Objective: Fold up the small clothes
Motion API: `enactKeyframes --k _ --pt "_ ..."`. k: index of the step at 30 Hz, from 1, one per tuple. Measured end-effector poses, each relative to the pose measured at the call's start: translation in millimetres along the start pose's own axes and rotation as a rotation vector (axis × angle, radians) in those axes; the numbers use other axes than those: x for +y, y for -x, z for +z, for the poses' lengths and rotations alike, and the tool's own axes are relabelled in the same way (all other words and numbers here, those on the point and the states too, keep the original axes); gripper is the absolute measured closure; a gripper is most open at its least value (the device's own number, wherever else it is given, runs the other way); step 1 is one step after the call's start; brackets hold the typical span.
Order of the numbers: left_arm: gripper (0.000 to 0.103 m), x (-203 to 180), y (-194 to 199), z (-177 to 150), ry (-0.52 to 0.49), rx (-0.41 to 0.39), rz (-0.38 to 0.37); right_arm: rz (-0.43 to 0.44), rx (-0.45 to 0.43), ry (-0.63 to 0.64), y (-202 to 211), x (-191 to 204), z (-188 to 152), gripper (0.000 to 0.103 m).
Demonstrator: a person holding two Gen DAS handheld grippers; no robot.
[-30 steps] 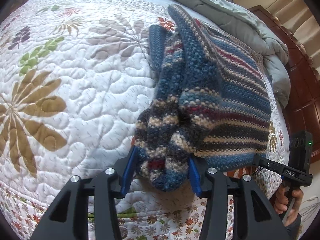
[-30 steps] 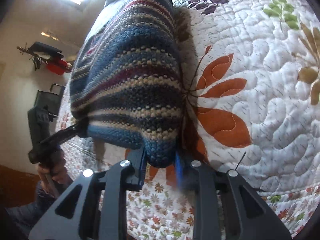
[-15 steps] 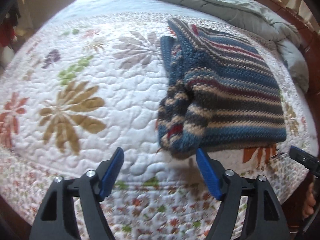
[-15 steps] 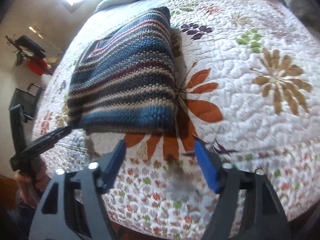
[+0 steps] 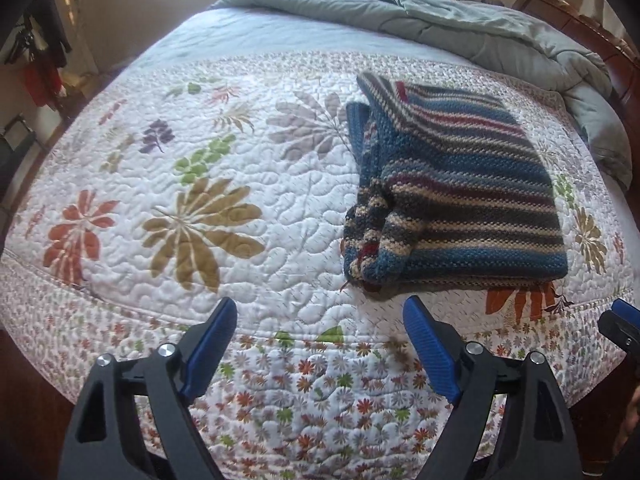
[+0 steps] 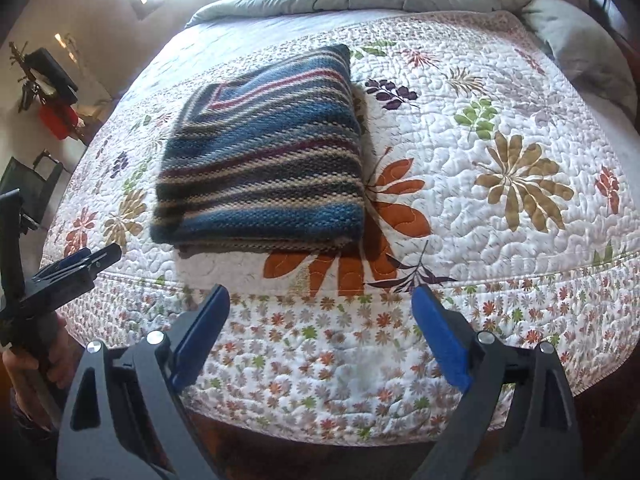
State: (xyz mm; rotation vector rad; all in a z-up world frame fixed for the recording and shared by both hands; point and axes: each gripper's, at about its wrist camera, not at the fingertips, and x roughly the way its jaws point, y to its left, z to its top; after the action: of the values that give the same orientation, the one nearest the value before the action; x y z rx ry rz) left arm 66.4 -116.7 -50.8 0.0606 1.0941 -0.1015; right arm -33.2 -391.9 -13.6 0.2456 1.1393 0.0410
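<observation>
A striped knitted garment [image 5: 452, 196] in blue, cream and dark red lies folded on the flowered quilt [image 5: 224, 208], near the bed's front edge. In the right wrist view the same folded garment [image 6: 264, 160] sits left of centre. My left gripper [image 5: 320, 316] hangs above the quilt's edge, short of the garment; its jaws are still opening and nothing is between them. My right gripper [image 6: 320, 304] is likewise back from the garment, its jaws opening and empty. The left gripper [image 6: 68, 268] also shows at the left edge of the right wrist view, with a hand on its handle.
A rumpled grey-blue duvet [image 5: 460, 28] lies across the far end of the bed. A dark wooden bed frame [image 5: 616, 60] runs along the right. Dark and red items [image 6: 48, 92] stand against the wall to the left of the bed.
Both grippers let go of the garment's near corners, opened wide, and drew up and back from the bed. The garment settled flat on the quilt.
</observation>
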Motion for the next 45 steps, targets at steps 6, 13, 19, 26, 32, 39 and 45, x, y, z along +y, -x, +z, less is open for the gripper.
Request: enactKeyframes --k 6,13,19,26,32,39,45 --pt "0.014 -4.6 27.5 2.1 -0.025 -0.070 0.020 -0.023 -0.023 0.021 14.7 15.7 -1.0 0.010" --pt "0.014 -11.1 49.5 4.1 -0.058 -0.121 0.038 -0.025 -0.033 0.016 19.7 24.0 1.5 0.009" --pt "0.014 -14.3 54.8 5.2 -0.067 -0.131 0.041 -0.041 -0.038 0.022 17.4 29.4 4.4 0.009" --pt "0.014 -15.0 47.9 6.5 -0.068 -0.116 0.045 -0.037 -0.035 0.025 14.3 30.5 5.6 0.009" --pt "0.014 -15.2 44.5 7.3 -0.067 -0.108 0.047 -0.031 -0.033 0.034 11.4 33.7 8.1 0.009" --pt "0.014 -15.5 41.6 7.6 -0.072 -0.105 0.046 -0.031 -0.029 0.042 9.7 36.3 9.1 0.009" --pt "0.014 -16.7 38.9 6.8 -0.079 -0.099 0.047 -0.039 -0.027 0.042 8.6 35.5 9.4 0.009"
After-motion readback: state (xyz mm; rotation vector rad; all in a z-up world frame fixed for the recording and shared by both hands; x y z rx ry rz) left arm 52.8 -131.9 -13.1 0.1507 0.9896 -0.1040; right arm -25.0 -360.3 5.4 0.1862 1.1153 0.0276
